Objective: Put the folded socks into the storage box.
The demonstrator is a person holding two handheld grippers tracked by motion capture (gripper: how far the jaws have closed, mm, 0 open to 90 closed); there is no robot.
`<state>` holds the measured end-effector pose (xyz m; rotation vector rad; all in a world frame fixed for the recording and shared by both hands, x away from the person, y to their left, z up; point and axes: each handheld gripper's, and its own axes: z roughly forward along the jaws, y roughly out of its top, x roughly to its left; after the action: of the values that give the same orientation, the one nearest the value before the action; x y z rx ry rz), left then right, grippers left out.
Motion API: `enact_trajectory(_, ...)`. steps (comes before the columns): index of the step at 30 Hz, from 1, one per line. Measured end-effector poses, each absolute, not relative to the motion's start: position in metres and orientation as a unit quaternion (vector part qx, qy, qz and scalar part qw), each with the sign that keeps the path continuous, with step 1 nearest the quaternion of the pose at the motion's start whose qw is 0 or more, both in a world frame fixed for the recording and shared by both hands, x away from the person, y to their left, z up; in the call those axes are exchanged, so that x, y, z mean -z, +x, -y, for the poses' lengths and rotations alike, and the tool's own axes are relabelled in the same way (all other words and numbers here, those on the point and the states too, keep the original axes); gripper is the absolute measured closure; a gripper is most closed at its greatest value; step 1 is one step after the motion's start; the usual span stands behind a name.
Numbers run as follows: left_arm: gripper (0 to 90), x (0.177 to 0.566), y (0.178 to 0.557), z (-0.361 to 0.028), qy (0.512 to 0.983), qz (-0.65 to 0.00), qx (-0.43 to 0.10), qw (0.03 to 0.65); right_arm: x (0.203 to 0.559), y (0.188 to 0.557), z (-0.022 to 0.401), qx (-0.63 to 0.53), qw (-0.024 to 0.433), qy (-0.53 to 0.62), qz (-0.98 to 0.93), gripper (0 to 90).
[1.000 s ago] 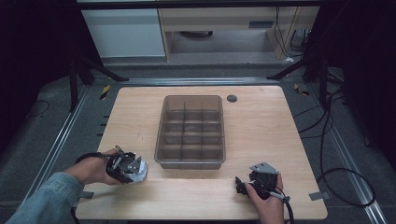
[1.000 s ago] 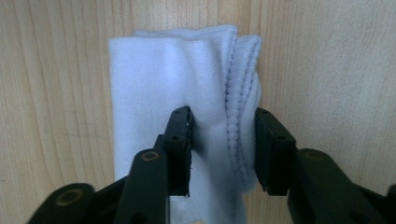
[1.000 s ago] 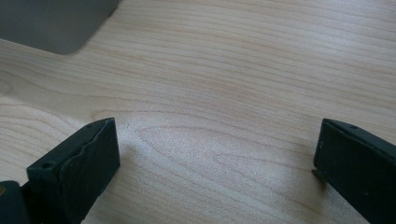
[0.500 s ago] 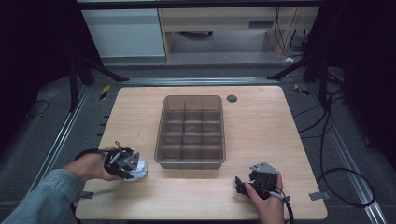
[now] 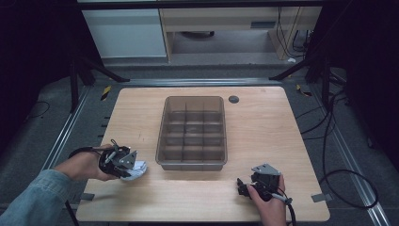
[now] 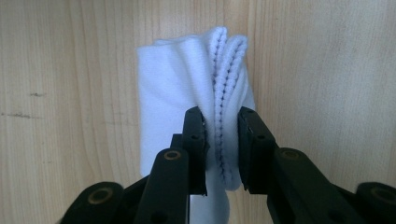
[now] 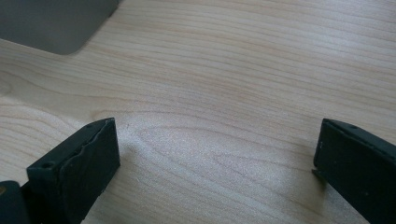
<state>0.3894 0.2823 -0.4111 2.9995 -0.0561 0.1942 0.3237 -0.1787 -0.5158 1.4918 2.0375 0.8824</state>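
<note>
Left gripper view shows the left gripper [image 6: 220, 140] pinched on the folded white cloth [image 6: 187, 102], its 2 black jaws squeezing the stitched hem edges while the rest of the bundle lies on the wooden table [image 6: 70, 70]. In the high view the cloth [image 5: 138, 169] sits at the near left of the table [image 5: 263, 122], just left of the divided grey bin [image 5: 193, 132] and not touching it as far as I can tell. The right gripper [image 5: 242, 184] rests low at the near right, and in the right gripper view its jaws stand wide apart over bare wood with nothing between them; a corner of the bin [image 7: 51, 23] shows beyond.

The step looks like lifting the cloth toward 1 of the bin's compartments. To do it well, keep the pinch firm on all the layers, since only the hem is caught and the loose body could unfold or drag. Lift straight up before moving right, clear the near wall of the bin, and lower into a cell before letting go.
</note>
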Motion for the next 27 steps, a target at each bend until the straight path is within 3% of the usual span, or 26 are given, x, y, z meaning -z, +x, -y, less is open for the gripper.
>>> enact_trajectory(15,74.0,0.341,0.404,-0.275,0.991,0.021,-0.107,0.079,0.516,0.324,0.178,-0.321,0.232,0.543,-0.741,0.6)
enact_trajectory(27,73.8,0.328,0.419,-0.239,0.99,0.031,-0.103,0.088,0.516,0.324,0.178,-0.321,0.232,0.543,-0.741,0.6)
